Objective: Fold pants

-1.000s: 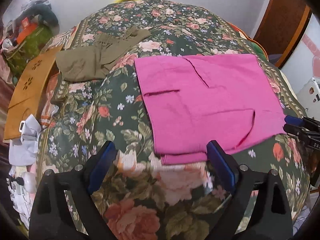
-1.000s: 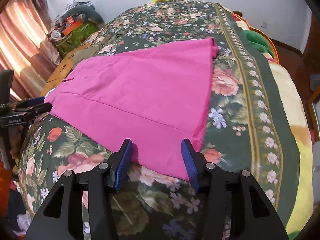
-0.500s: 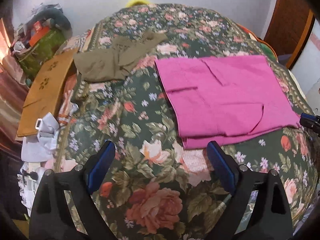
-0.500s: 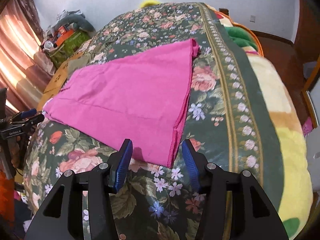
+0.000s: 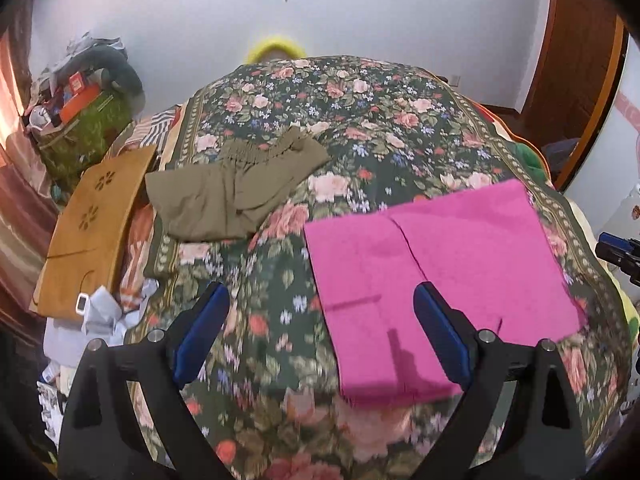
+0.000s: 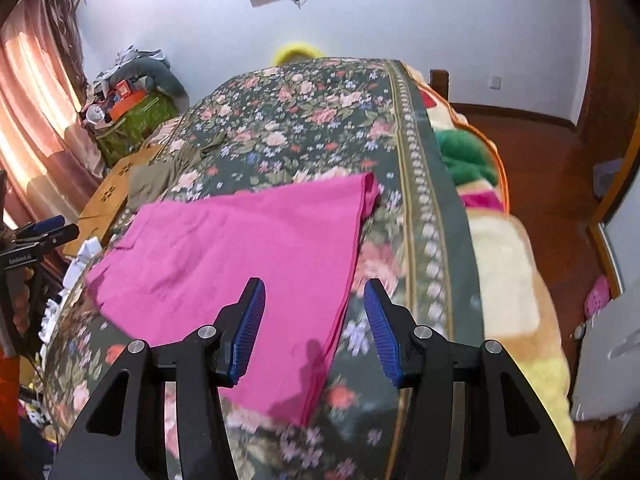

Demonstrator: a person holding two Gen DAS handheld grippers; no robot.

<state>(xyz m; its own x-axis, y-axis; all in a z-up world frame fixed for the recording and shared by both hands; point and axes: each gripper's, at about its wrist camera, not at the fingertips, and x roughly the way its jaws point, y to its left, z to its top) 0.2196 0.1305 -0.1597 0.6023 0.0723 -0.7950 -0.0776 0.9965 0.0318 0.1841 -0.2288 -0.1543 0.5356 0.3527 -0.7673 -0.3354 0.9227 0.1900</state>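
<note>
Folded pink pants (image 5: 432, 276) lie flat on the floral bedspread (image 5: 320, 120); they also show in the right wrist view (image 6: 240, 256). My left gripper (image 5: 320, 336) is open and empty, held above the pants' left edge. My right gripper (image 6: 314, 328) is open and empty, above the pants' near right edge. The left gripper appears at the left edge of the right wrist view (image 6: 40, 232). The right gripper's tip shows at the right edge of the left wrist view (image 5: 618, 248).
Olive-green pants (image 5: 232, 188) lie crumpled at the bed's far left. A tan board (image 5: 92, 232) and white cloth (image 5: 100, 312) lie off the bed's left side. A green bag (image 5: 84, 128) with clutter stands by the wall. A yellow-green blanket (image 6: 500, 240) hangs on the right.
Both grippers have pulled back and risen away from the pink pants, tilting up so the wall shows. The pants stay flat on the bed.
</note>
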